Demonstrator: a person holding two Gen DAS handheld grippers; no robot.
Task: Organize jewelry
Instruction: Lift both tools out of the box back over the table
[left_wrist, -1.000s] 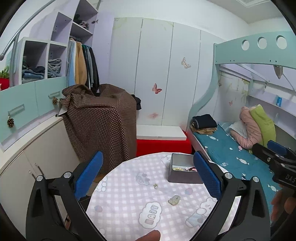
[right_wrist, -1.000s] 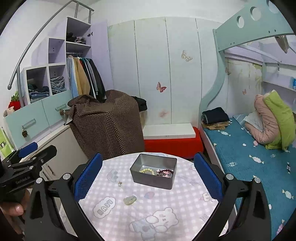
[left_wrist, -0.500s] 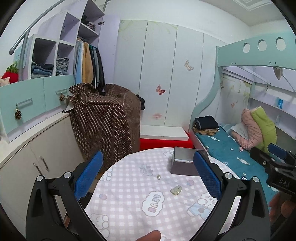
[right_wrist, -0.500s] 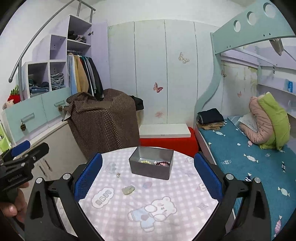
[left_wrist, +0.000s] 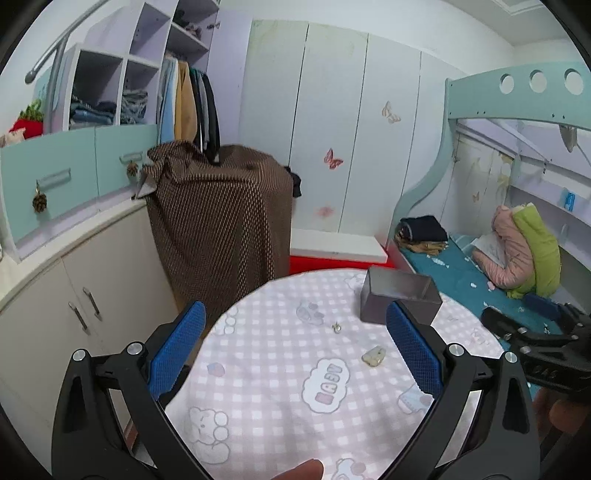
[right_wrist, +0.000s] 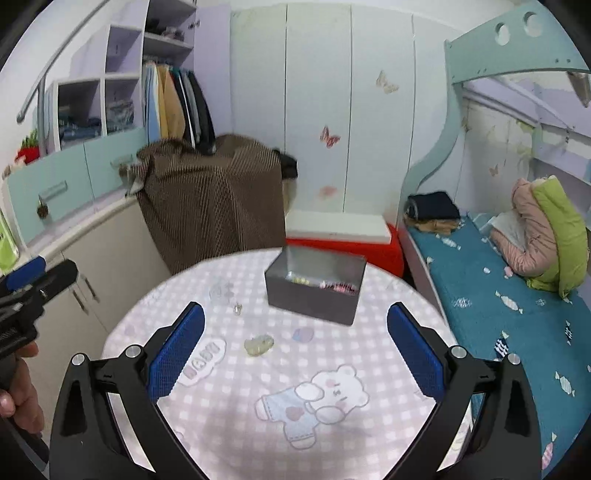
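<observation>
Now, stage: early approach, nothing picked up yet.
Left gripper (left_wrist: 293, 338): jaws spread wide, empty, hovering above the near side of the table (left_wrist: 258, 387).
Right gripper (right_wrist: 295, 341): jaws spread wide, empty, hovering over the table too.
Box (right_wrist: 316, 284): grey, open-topped, at the far side of the table; beads and a red-pink piece already inside.
Loose pieces: pale stone (right_wrist: 258, 345) out on the cloth; small charm (right_wrist: 237, 308) farther off, left of the box.
Key relation: stone straight ahead of the right gripper, between its fingers in view and slightly left of centre; in the left view, stone (left_wrist: 373, 356) close to the right-hand finger, off centre.
Nearer tool: probably the right.
Stone's long axis: roughly across the right view, so likely a poor match for the jaw line; wrist turn may help.
Risk: small flat piece on soft cloth, easy to pinch fabric.
</observation>
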